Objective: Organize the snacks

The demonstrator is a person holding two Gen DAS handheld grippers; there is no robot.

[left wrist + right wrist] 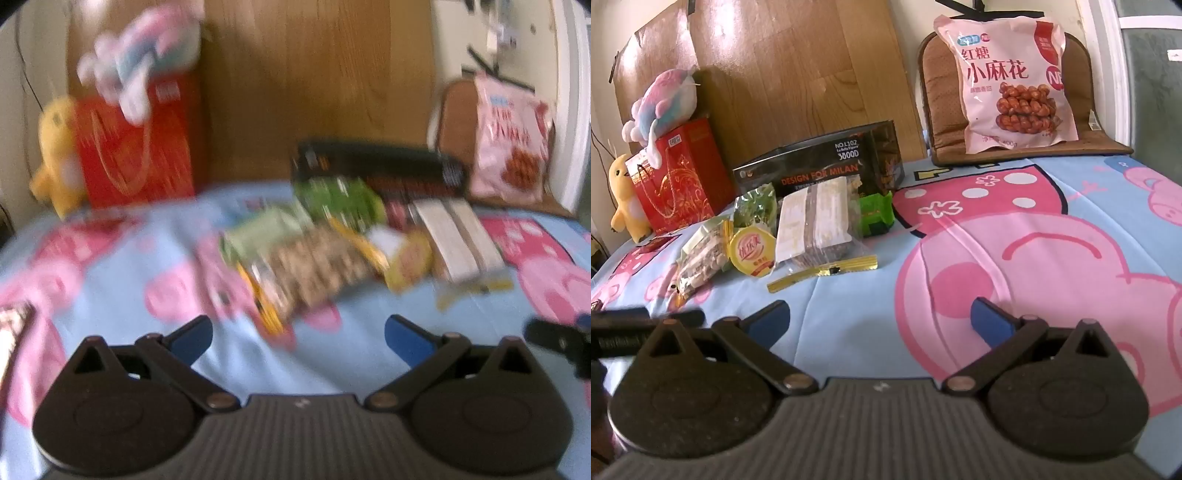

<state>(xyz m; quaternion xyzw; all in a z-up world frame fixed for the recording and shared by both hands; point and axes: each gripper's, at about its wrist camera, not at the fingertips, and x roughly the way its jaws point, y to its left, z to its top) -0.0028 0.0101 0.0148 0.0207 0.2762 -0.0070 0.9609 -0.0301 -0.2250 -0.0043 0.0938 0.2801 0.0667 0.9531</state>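
Note:
A pile of snacks lies on the cartoon bedsheet (849, 332): a clear bag of nuts (701, 258) (317, 266), a yellow cup (752, 251) (410, 262), a clear zip bag of dark slices (816, 225) (458, 240), a green packet (875, 218) and a green leafy bag (340, 199). Behind them stands a black box (827, 162) (376, 162). A big pink snack bag (1012, 81) (509, 147) leans on a brown cushion (942, 110). My left gripper (298, 338) hovers open over the sheet before the pile, empty. My right gripper (881, 317) is open and empty too, right of the pile.
A red gift bag (683, 181) (136, 147) with a pastel plush (665, 99) on top and a yellow plush (624, 192) stand at the back left. A wooden board (798, 74) leans behind. The left view is blurred; part of the other gripper (557, 343) shows at its right edge.

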